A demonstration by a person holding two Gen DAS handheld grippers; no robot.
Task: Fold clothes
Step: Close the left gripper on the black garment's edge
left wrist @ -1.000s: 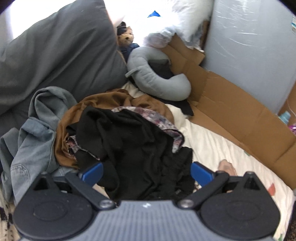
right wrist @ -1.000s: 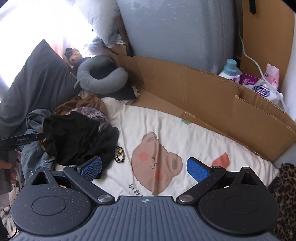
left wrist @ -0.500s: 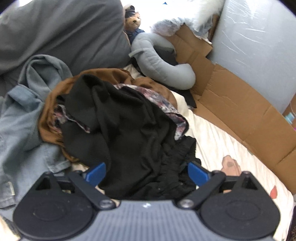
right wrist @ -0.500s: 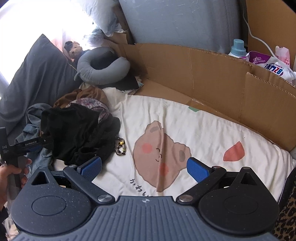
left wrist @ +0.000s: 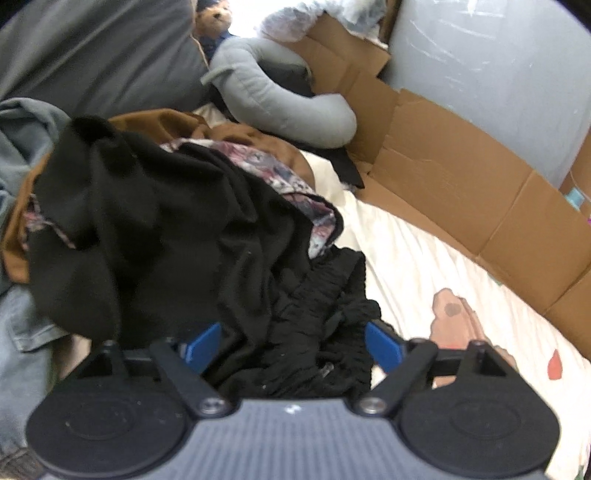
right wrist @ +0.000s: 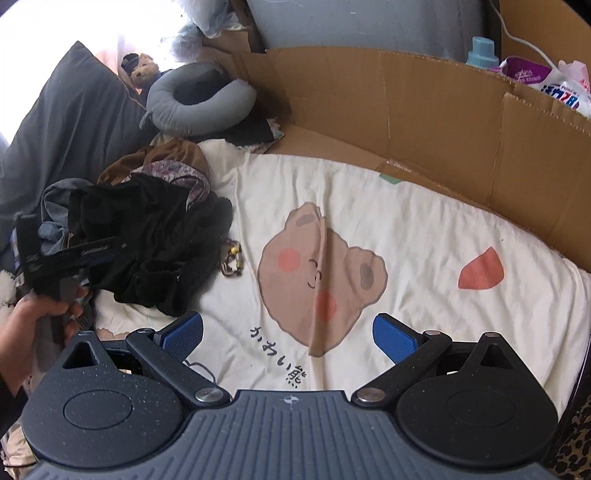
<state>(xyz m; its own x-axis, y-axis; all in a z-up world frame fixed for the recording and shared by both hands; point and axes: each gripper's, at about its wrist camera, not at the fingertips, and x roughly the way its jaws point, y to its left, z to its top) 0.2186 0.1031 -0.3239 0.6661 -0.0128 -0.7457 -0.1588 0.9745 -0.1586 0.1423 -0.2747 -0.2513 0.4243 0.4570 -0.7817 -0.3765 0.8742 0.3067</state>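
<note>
A crumpled black garment (left wrist: 166, 229) tops a pile of clothes on a cream blanket with a bear print (right wrist: 321, 266). My left gripper (left wrist: 291, 349) has come down over the near end of the black garment; its jaws are closing, the black cloth bunches between the blue pads, and a wide gap still shows. In the right wrist view the same gripper (right wrist: 74, 254) sits at the pile's left side, held by a hand (right wrist: 33, 314). My right gripper (right wrist: 290, 334) hangs open above the bear print with nothing between its fingers.
Under the black garment lie a brown garment (left wrist: 155, 122), a patterned cloth (left wrist: 266, 166) and grey denim (left wrist: 22, 147). A grey neck pillow (left wrist: 280, 103), a dark pillow (left wrist: 92, 48) and a teddy (left wrist: 216, 18) sit behind. Cardboard (right wrist: 406, 110) walls the bed's far side. A small beaded trinket (right wrist: 232, 258) lies by the pile.
Both grippers have sunk toward the bed. The left one has come down onto the black garment, and its pads have drawn somewhat closer together. The right stays open over the bear print.
</note>
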